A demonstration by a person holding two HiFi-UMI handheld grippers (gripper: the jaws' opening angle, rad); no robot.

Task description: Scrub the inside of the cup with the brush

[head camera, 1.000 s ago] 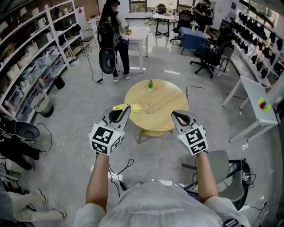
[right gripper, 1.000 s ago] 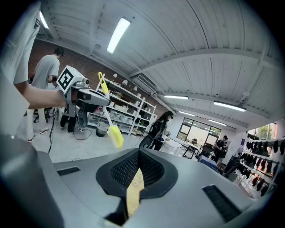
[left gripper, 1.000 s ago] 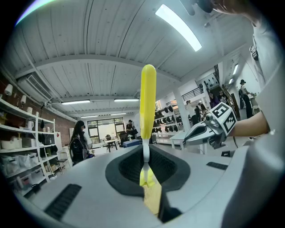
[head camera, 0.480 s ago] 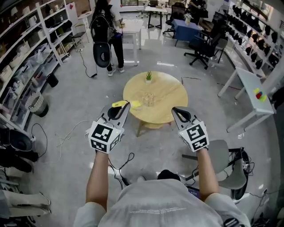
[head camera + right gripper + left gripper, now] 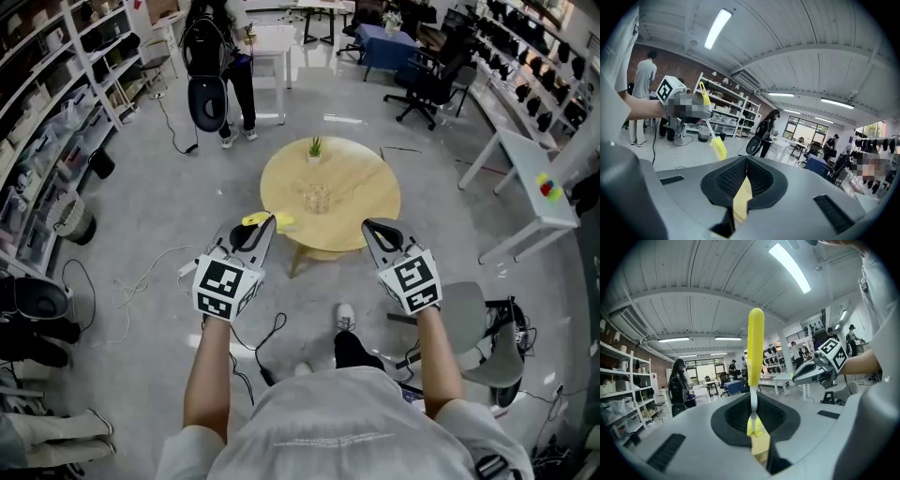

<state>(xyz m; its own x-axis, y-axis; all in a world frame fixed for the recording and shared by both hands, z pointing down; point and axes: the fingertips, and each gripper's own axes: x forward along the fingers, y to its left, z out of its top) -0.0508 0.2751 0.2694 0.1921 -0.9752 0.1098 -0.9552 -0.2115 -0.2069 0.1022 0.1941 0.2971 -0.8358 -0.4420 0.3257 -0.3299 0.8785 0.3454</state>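
Observation:
A clear glass cup stands near the middle of a round wooden table, some way ahead of both grippers. My left gripper is shut on a yellow brush. In the left gripper view the brush handle sticks straight up out of the closed jaws of that gripper. My right gripper is level with the left one, shut with nothing in it. In the right gripper view its jaws meet, and the brush shows off to the left.
A small potted plant stands at the table's far edge. A person with a backpack stands beyond the table. Shelves line the left wall. A grey stool is at my right, a white table further right. Cables lie on the floor.
I have stepped closer to the round table; one foot now shows below the grippers. Both grippers keep their grip and spacing and have sunk slightly.

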